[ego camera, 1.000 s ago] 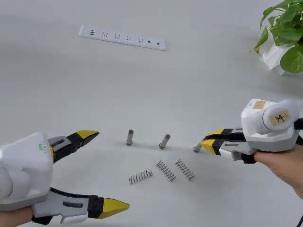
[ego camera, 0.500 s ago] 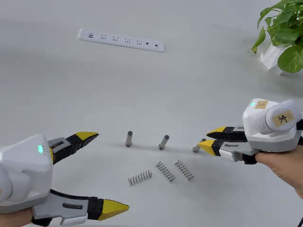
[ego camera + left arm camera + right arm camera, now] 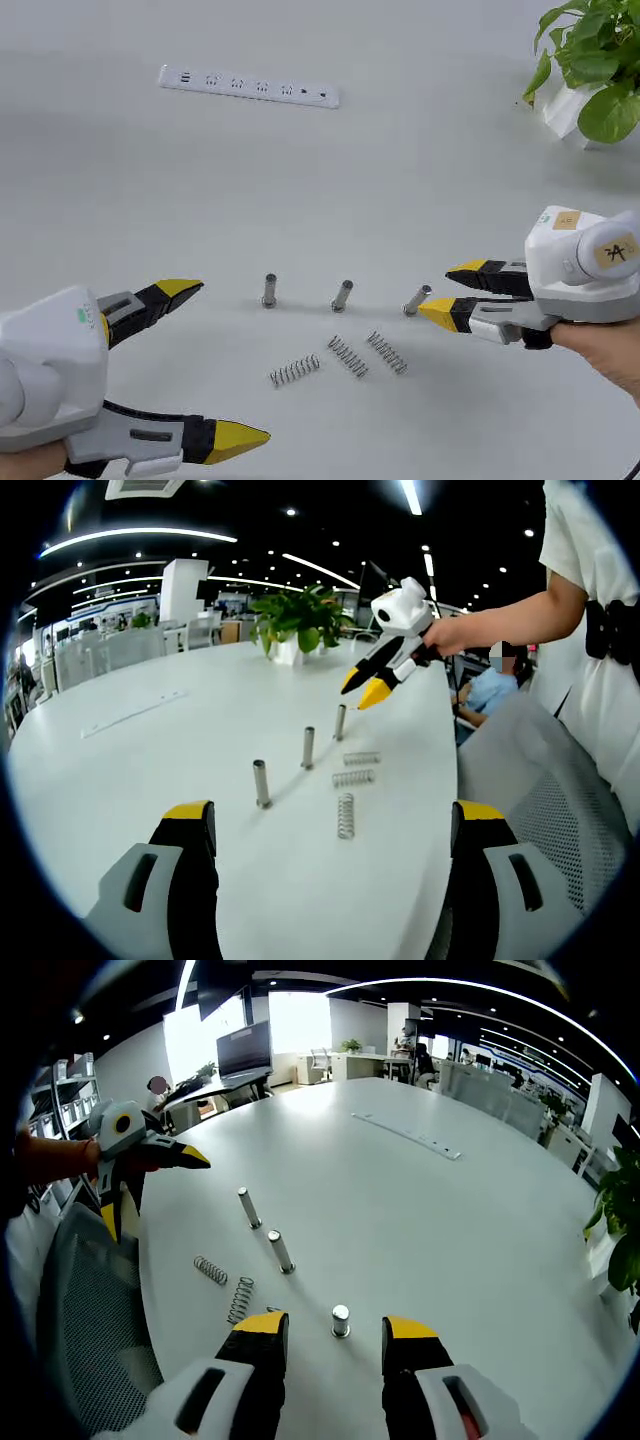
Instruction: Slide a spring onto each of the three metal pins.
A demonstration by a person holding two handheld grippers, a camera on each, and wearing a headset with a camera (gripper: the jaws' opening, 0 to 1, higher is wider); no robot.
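- left gripper (image 3: 212, 362), head view bottom left: jaws wide apart, nothing between them, above the white table (image 3: 150, 200) and well short of the parts.
- its own view: yellow tips spread wide (image 3: 334, 815), pins and springs ahead on the table.
- left pin (image 3: 269, 290) stands on end, bare, no spring on it; first in a row of three.
- left spring (image 3: 295, 372) lies flat on the table, near side of the row, between left and middle pin.
- middle pin (image 3: 342, 295) on end, bare.
- middle spring (image 3: 347, 357) lies flat just below the middle pin, apart from the other two springs.
- right spring (image 3: 386, 353) lies flat, beside the middle one, not touching.
- right pin (image 3: 417, 299) on end, bare, just off the tips of the right gripper.
- right gripper (image 3: 450, 290), held in a hand at right: jaws narrowly apart, gripping nothing.
- right gripper view: right pin (image 3: 341, 1321) sits just ahead of the gap between the tips (image 3: 336, 1328); touching or not, cannot tell.
- far side: power strip (image 3: 250, 86) top left, potted plant (image 3: 590, 60) top right corner.
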